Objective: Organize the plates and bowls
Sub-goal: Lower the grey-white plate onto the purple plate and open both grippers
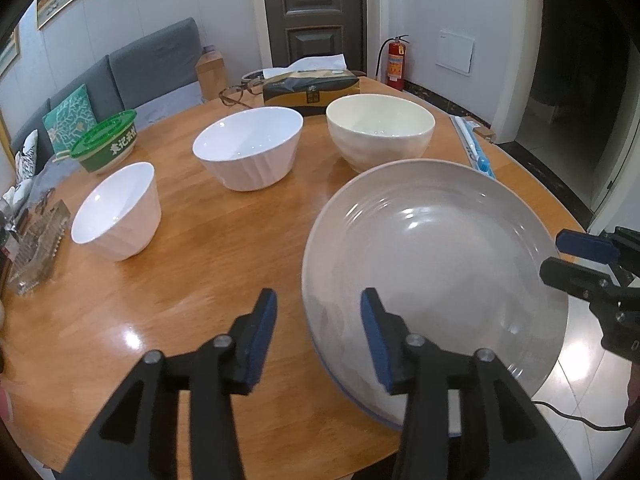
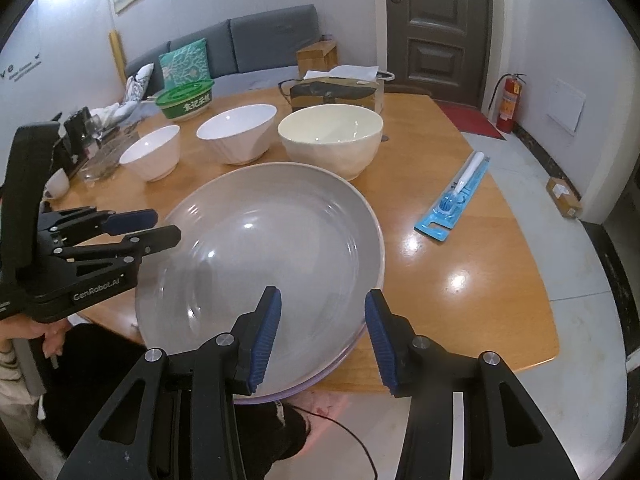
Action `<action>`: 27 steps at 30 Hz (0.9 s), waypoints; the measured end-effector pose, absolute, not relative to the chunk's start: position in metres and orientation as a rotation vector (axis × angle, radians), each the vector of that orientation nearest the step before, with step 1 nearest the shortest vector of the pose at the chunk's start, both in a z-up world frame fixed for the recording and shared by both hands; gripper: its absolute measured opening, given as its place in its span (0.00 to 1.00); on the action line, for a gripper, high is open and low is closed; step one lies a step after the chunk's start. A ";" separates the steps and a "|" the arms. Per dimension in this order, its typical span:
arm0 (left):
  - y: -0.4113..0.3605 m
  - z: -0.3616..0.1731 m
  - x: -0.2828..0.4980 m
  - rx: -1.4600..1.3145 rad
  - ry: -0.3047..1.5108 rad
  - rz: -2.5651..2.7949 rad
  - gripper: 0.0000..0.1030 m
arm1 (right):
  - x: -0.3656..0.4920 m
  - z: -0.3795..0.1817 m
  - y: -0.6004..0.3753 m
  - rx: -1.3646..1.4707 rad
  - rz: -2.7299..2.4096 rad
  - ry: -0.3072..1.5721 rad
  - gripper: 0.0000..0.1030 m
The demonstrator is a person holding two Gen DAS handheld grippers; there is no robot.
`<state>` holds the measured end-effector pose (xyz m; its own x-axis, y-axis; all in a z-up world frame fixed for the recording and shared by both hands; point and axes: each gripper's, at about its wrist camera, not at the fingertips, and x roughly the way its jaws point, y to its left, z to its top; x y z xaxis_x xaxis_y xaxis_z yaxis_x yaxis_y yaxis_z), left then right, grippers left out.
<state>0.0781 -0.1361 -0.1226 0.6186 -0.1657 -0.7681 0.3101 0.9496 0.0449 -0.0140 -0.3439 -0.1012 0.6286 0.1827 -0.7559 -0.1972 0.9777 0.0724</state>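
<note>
A big grey plate [image 1: 436,276] sits at the near edge of the round wooden counter [image 1: 192,292], lower right in the left wrist view and in the middle of the right wrist view [image 2: 264,260]. It lies on top of another plate — only a thin pale rim [image 2: 320,376] peeks out under it. The left tool [image 1: 319,340] is at the bottom of its view with its blue pads apart; one pad is over the plate's near edge and the other is over bare wood, and neither pinches anything. The right tool [image 2: 323,340] is also spread, one pad over the plate and one just past its rim, holding nothing. In the right wrist view the left tool [image 2: 156,228] shows at the left edge, its tips close to the plate's rim, with a hand [image 2: 48,336] under it. Behind the plate stand three bowls in a row: a small white bowl [image 1: 118,216] at the left, a wider white bowl [image 1: 250,148] in the middle, and a cream bowl [image 1: 380,130] at the right, just behind the plate. Farther back are a green lidded tub [image 1: 106,144], a tissue box [image 1: 312,88] and glasses [image 1: 236,94]. A toothbrush in a blue pack [image 2: 456,196] lies at the right — well apart from the plate.
</note>
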 end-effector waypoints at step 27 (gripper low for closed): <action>-0.106 -0.133 0.109 0.107 0.924 -0.290 0.40 | 0.020 -0.118 -0.315 -0.014 0.266 0.913 0.52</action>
